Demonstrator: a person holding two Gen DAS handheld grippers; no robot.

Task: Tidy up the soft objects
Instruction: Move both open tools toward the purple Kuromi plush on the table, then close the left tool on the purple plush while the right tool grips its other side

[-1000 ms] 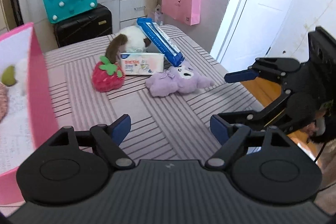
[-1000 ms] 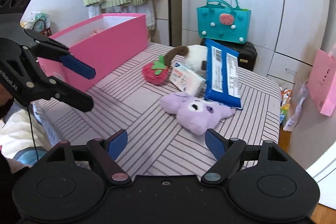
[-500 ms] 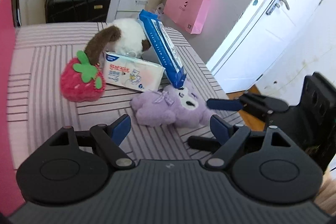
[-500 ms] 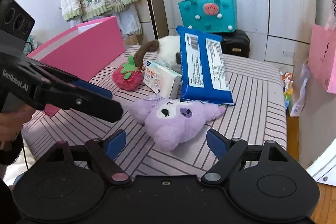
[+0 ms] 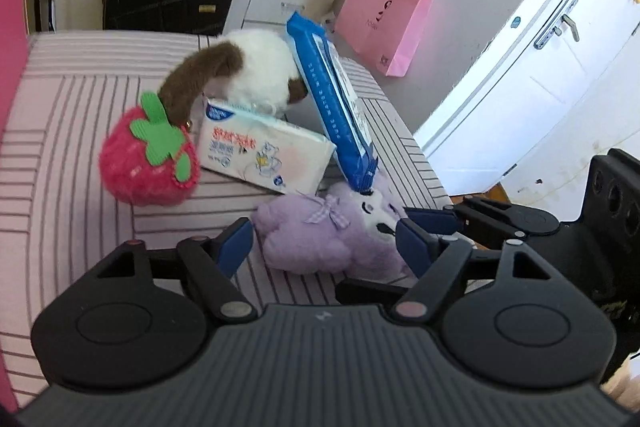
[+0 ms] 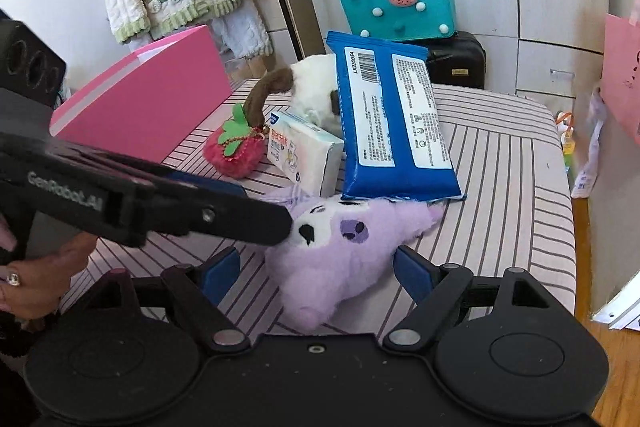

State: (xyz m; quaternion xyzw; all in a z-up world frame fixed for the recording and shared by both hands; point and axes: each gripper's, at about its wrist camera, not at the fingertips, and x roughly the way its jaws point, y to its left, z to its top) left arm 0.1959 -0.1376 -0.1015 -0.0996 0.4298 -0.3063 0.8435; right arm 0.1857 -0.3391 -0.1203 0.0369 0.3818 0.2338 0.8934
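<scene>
A purple plush toy lies on the striped table near its front corner. My left gripper straddles the plush's body and its jaws are closing, the pads at the plush's sides but not squeezing it. From the other side my right gripper stands open around the purple plush. One of the left gripper's fingers reaches the plush's face. Behind lie a red strawberry plush, a white tissue pack, a blue wipes pack and a white-and-brown plush.
An open pink box stands on the table's left side. Past the table are a teal bag on a black suitcase, a pink paper bag and a white door. A person's hand holds the left gripper.
Both grippers have come down and forward from the table's near side until the purple plush sits between their fingers. The left jaws have narrowed a little.
</scene>
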